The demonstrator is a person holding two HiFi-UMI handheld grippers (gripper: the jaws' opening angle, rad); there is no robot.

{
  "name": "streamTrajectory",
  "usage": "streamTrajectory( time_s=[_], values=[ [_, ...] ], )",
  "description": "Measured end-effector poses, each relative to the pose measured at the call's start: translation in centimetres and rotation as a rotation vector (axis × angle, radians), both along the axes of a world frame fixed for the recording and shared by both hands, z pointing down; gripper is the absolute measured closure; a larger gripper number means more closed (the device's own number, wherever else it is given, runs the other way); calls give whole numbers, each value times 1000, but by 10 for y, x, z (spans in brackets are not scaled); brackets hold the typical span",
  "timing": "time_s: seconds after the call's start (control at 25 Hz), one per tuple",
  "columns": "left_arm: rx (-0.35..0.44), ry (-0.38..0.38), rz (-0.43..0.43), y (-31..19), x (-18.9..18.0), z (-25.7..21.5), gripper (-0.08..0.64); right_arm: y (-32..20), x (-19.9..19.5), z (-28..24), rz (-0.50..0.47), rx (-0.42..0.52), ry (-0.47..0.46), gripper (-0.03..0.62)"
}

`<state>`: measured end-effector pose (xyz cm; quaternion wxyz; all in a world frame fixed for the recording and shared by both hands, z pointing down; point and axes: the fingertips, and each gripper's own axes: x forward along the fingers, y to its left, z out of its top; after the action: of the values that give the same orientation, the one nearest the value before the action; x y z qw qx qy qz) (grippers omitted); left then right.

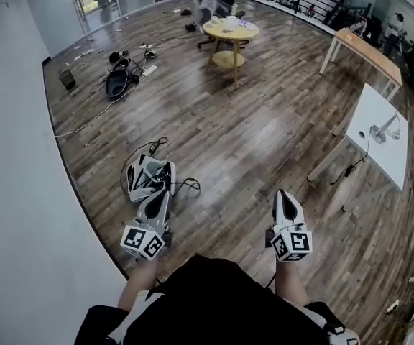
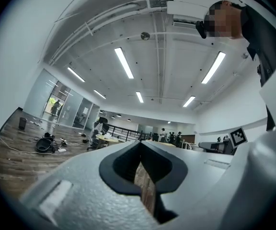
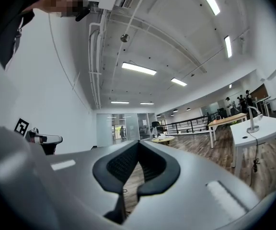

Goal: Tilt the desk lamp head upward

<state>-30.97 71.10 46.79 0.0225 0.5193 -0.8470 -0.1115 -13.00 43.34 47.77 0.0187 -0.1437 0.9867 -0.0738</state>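
Observation:
A small silver desk lamp (image 1: 384,129) stands on a white table (image 1: 374,100) at the right of the head view, its head low over the tabletop. It shows far off to the right in the right gripper view too, the lamp (image 3: 252,119) on the white table (image 3: 267,129). My left gripper (image 1: 162,194) and right gripper (image 1: 284,196) are both held level in front of me over the wood floor, far from the lamp. Both are shut with nothing between the jaws. In the left gripper view the left gripper (image 2: 139,147) has its tips meeting; the right gripper (image 3: 138,144) likewise.
A grey-and-white bag with cables (image 1: 148,176) lies on the floor just beyond my left gripper. A round wooden table (image 1: 230,31) stands further back, a long wooden desk (image 1: 365,49) at the right. Gear and cables (image 1: 121,74) lie by the white wall (image 1: 13,157) on the left.

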Motion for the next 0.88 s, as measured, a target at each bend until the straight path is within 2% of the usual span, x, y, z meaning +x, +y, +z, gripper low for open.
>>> streamTrajectory(
  time_s=[0.28, 0.52, 0.88],
  values=[
    [22, 15, 171, -32, 10, -2, 561, 2, 51, -12, 170, 27, 18, 588],
    [22, 41, 306, -52, 33, 5, 561, 15, 100, -16, 297, 33, 22, 588],
    [27, 57, 449, -65, 61, 18, 561, 36, 158, -8, 445, 26, 77, 588]
  ],
)
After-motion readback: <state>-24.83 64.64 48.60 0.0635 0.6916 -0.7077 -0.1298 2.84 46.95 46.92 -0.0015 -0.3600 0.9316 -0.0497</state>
